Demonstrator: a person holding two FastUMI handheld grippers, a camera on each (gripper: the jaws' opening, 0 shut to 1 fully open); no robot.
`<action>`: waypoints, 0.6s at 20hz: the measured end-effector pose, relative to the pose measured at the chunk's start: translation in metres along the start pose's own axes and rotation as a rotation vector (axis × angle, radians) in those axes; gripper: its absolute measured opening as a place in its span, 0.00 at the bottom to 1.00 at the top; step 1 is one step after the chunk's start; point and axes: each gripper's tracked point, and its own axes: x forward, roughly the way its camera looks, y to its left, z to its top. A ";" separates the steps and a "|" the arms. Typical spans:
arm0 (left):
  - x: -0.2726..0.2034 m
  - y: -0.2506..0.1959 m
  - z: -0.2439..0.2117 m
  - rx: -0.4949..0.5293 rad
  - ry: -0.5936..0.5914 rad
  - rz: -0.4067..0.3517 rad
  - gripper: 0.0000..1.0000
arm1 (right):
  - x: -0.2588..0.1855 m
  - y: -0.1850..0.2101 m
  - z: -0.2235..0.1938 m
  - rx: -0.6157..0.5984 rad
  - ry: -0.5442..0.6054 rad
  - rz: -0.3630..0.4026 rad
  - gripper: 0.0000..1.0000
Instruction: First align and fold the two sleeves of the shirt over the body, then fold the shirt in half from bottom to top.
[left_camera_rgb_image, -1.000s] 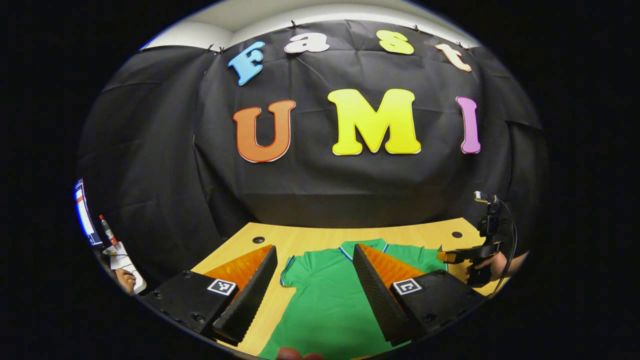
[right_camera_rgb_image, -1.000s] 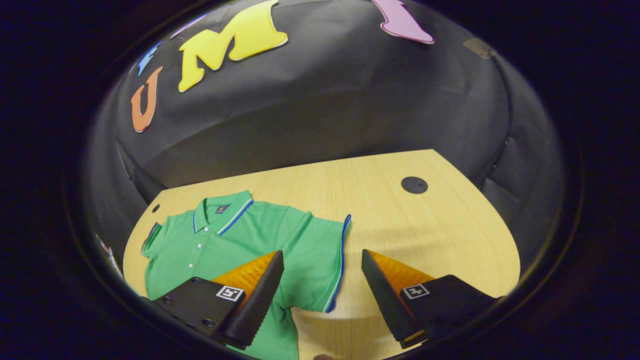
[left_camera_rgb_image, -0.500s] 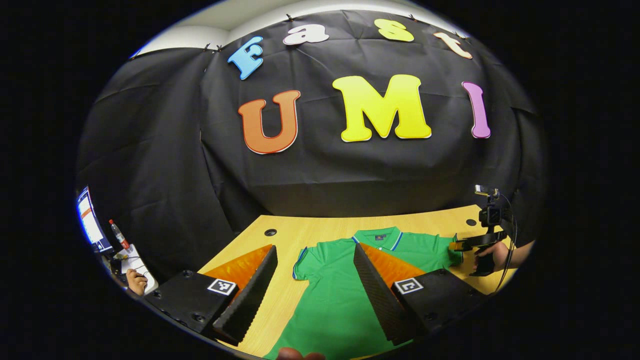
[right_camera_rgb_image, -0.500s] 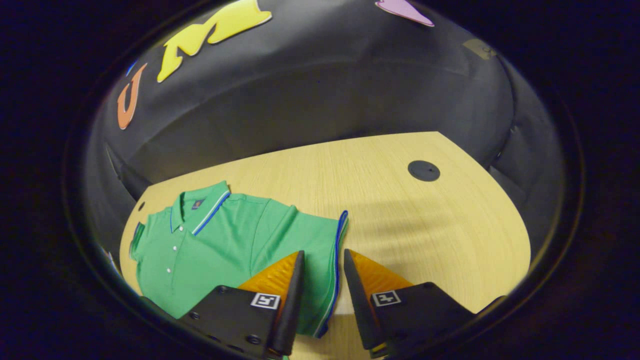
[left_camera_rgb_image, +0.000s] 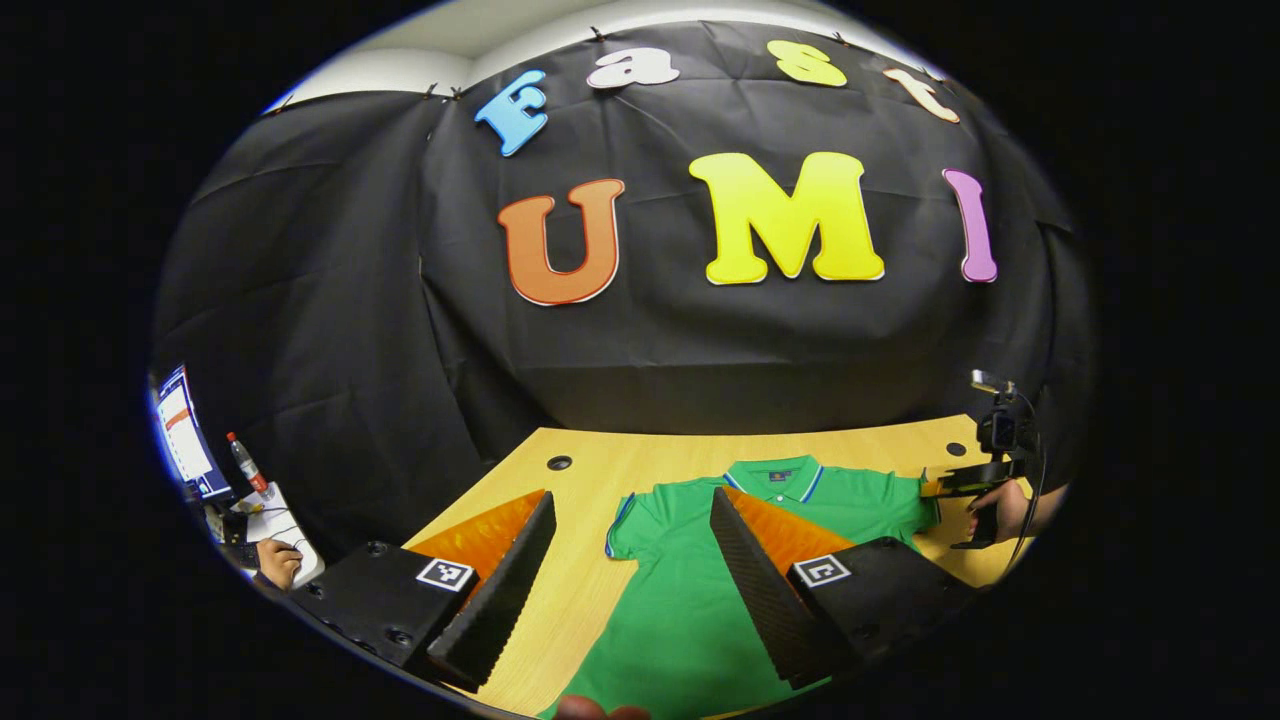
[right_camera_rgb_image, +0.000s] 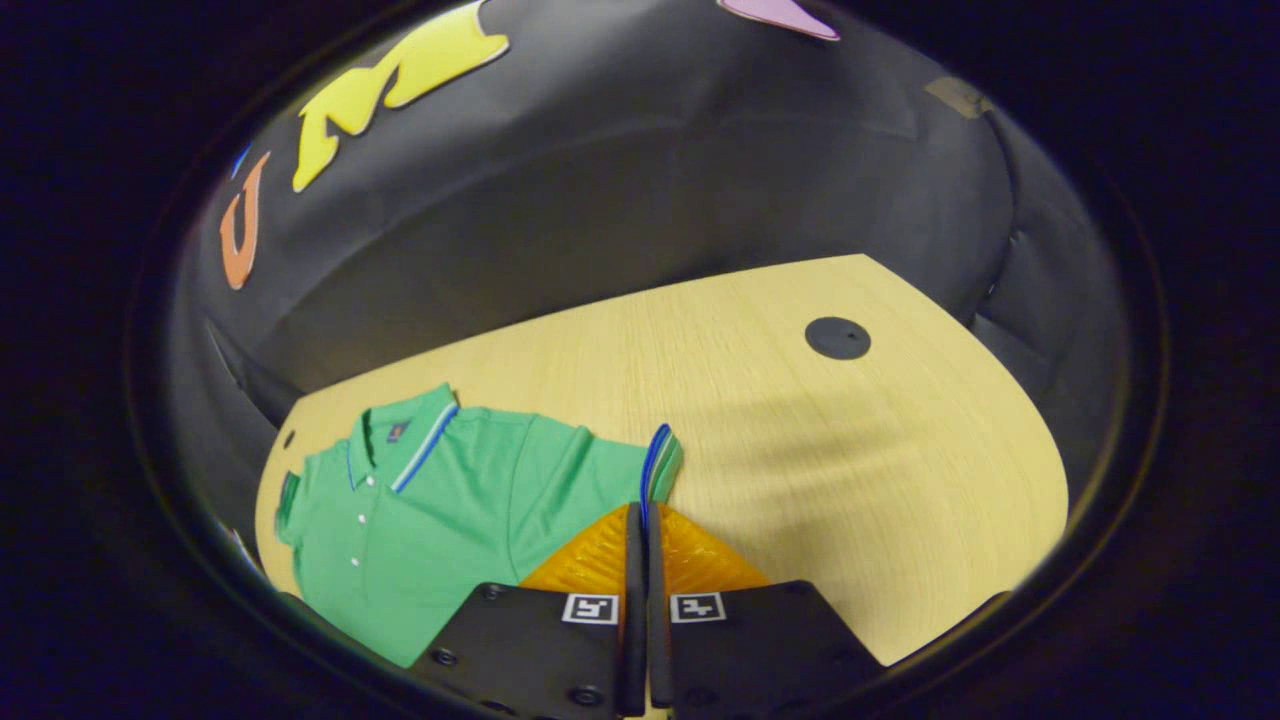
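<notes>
A green polo shirt (left_camera_rgb_image: 700, 600) with blue-and-white trim lies flat on the wooden table (left_camera_rgb_image: 590, 480), collar toward the booth wall. In the left gripper view my left gripper (left_camera_rgb_image: 630, 510) hangs open above the shirt's left side, fingers wide apart with nothing between them. My right gripper (right_camera_rgb_image: 640, 510) is shut on the cuff of the shirt's right sleeve (right_camera_rgb_image: 655, 465), whose blue edge stands up between the fingers. In the left gripper view that right gripper (left_camera_rgb_image: 950, 485) and the hand holding it sit at the shirt's far right sleeve.
Round black cable holes (right_camera_rgb_image: 838, 338) (left_camera_rgb_image: 559, 463) are set in the table near its back corners. To the far left a person's hand (left_camera_rgb_image: 275, 560), a bottle (left_camera_rgb_image: 243, 463) and a screen (left_camera_rgb_image: 185, 440) sit at a side desk. Bare wood (right_camera_rgb_image: 850, 480) spreads right of the shirt.
The right gripper came down over the sleeve cuff and closed on it from wide open. The left gripper stayed open and drifted slightly, so the shirt sits a little farther right in its view.
</notes>
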 end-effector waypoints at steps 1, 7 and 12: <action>-0.001 0.002 -0.004 -0.012 0.008 0.002 1.00 | -0.006 0.007 0.006 0.008 -0.011 0.013 0.04; -0.006 0.024 -0.003 -0.052 -0.006 0.031 1.00 | -0.027 0.083 0.019 -0.067 -0.041 0.097 0.01; -0.019 0.060 -0.006 -0.073 -0.015 0.087 1.00 | -0.012 0.148 -0.012 -0.135 0.021 0.149 0.01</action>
